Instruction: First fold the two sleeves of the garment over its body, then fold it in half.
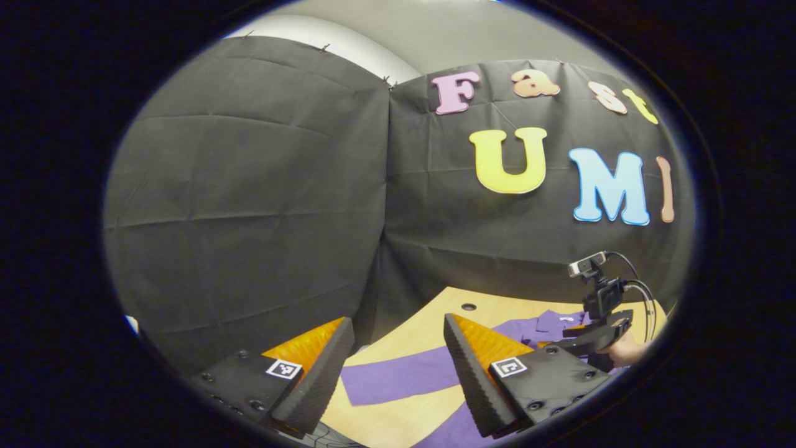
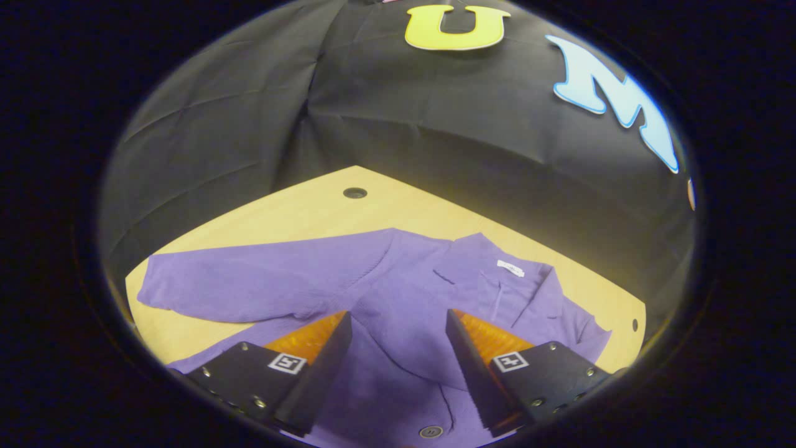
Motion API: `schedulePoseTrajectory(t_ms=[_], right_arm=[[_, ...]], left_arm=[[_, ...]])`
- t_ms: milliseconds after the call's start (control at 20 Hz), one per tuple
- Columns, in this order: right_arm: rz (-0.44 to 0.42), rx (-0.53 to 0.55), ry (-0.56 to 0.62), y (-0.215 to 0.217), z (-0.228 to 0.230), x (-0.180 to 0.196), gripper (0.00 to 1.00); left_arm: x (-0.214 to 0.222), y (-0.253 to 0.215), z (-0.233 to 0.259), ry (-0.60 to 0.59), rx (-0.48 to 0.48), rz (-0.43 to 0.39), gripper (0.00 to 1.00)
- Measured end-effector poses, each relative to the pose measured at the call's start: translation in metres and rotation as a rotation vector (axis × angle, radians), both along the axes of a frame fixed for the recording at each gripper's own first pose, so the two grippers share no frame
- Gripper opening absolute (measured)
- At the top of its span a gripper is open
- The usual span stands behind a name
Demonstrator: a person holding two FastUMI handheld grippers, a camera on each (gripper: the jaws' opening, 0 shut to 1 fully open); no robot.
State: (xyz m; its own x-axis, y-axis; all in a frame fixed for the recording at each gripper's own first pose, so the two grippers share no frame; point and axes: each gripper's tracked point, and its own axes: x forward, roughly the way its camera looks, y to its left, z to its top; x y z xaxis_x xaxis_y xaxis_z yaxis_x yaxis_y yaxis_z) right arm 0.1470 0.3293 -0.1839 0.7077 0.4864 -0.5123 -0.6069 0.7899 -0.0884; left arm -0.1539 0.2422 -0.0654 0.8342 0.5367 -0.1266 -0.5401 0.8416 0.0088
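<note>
Two parted fingers point(image 2: 466, 373) above one garment point(image 2: 398, 292).

Surface: light wooden table point(image 2: 298, 211), round hole point(image 2: 355, 193) near its far edge, upper centre.
On it: purple garment point(image 2: 385, 286) lying flat, apparently face up, one sleeve point(image 2: 249, 280) stretched toward frame left.

The left gripper view sits low near the table's point(image 1: 398, 339) edge and looks mostly level, toward the corner where two black cloth walls point(image 1: 249, 205) meet, catching just a strip of tabletop. The right gripper view hangs closer over the purple garment point(image 2: 385, 286) and tips downward across it toward the same corner. Both take in the wooden table, the garment and the small round hole point(image 2: 355, 193) in the tabletop near that corner.
</note>
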Motion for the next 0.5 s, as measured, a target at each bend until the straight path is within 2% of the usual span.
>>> schedulePoseTrajectory(t_ms=[50, 250, 500], right_arm=[[-0.004, 0.015, -0.008, -0.001, 0.006, -0.003, 0.97], [-0.041, 0.072, -0.046, -0.014, 0.038, -0.023, 0.96], [-0.098, 0.136, -0.083, -0.039, 0.081, -0.059, 0.96]], left_arm=[[0.001, 0.0, -0.002, -0.001, -0.006, -0.001, 0.95], [0.005, 0.008, -0.021, 0.004, -0.04, -0.002, 0.93], [0.019, 0.043, -0.068, 0.054, -0.094, 0.026, 0.93]])
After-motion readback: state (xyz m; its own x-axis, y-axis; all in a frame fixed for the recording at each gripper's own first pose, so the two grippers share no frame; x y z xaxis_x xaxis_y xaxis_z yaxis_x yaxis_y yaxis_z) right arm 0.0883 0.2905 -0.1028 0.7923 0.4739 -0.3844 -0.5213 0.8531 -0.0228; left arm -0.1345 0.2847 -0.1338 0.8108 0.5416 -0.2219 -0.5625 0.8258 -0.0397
